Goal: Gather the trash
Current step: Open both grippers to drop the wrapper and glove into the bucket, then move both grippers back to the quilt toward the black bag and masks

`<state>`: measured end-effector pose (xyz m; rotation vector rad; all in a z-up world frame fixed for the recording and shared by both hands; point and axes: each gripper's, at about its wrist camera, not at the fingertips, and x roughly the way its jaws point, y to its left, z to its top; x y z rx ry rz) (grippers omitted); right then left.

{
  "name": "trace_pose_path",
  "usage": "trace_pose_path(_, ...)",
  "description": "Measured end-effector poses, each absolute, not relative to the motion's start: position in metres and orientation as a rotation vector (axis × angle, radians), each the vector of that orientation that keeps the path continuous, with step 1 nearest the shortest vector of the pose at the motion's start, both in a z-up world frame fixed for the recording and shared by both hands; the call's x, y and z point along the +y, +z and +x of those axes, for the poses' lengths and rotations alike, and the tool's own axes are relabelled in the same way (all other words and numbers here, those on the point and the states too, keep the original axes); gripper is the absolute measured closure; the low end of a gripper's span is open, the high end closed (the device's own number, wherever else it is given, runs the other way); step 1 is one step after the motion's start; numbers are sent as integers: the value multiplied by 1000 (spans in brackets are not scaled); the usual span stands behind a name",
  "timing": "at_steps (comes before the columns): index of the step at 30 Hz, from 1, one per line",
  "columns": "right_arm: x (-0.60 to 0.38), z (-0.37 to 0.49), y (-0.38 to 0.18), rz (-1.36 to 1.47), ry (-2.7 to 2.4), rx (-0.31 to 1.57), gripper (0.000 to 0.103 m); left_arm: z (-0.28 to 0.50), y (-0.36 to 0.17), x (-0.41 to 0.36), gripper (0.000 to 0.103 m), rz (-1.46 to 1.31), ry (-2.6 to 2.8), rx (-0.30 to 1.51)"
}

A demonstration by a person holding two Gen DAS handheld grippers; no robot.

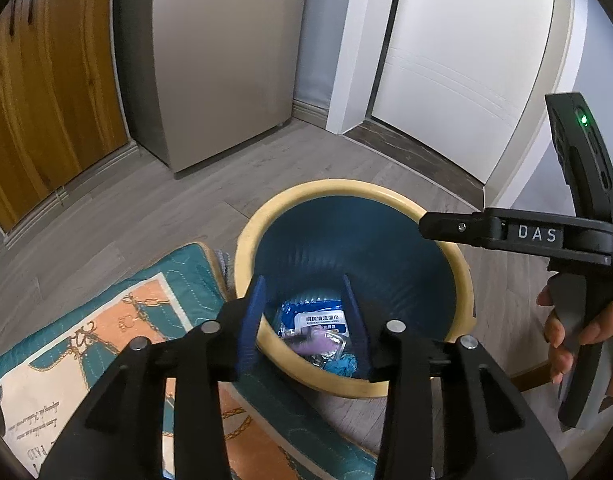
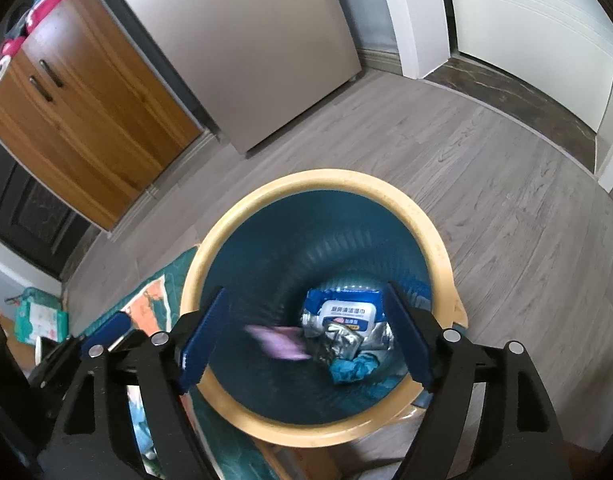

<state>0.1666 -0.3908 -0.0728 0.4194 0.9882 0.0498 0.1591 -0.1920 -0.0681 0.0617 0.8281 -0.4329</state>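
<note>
A round trash bin with a yellow rim (image 1: 306, 190) (image 2: 306, 178) and blue inside stands on the floor. In its bottom lie a blue-white wet-wipe pack (image 1: 320, 316) (image 2: 348, 312), crumpled foil (image 2: 338, 344), a teal scrap (image 2: 352, 368) and a blurred purple piece (image 1: 318, 342) (image 2: 276, 342), apparently falling. My left gripper (image 1: 304, 292) is open and empty above the bin's near rim. My right gripper (image 2: 306, 300) is open and empty over the bin's mouth; it also shows in the left wrist view (image 1: 518, 234), held by a hand.
A teal and orange patterned cushion (image 1: 106, 320) (image 2: 146, 304) lies left of the bin. A wooden cabinet (image 1: 46, 92) (image 2: 90, 120), a grey fridge (image 1: 226, 60) (image 2: 246, 48) and a white door (image 1: 458, 48) stand behind on the grey wood floor (image 2: 506, 220).
</note>
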Motion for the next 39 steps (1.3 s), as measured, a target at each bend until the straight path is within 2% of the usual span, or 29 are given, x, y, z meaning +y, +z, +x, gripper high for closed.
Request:
trace_pose_path(4, -388, 165, -68, 410, 54, 983, 19, 152, -62, -182, 60, 72, -414, 819)
trace_pose_path(7, -382, 159, -53, 406, 65, 942, 12, 145, -51, -170, 50, 65, -390, 805)
trace_pose_path(10, -370, 150, -34, 361, 79, 894, 9, 135, -34, -154, 29, 71, -356, 791)
trace_pose_path(11, -366, 148, -29, 342, 83, 884, 8, 130, -26, -149, 18, 90, -339, 781)
trace_pose_path(15, -345, 134, -8, 277, 105, 842, 7, 111, 8, -128, 8, 117, -306, 727)
trace_pose_path(25, -294, 95, 28, 229, 180, 775, 5, 54, 64, -61, 6, 176, -251, 662)
trace_pose_path(31, -262, 89, 17, 180, 200, 821, 5, 36, 47, -8, 6, 84, -153, 690)
trace_pose_path(39, -228, 92, -13, 172, 225, 926, 5, 23, 33, 52, 6, 102, -49, 716)
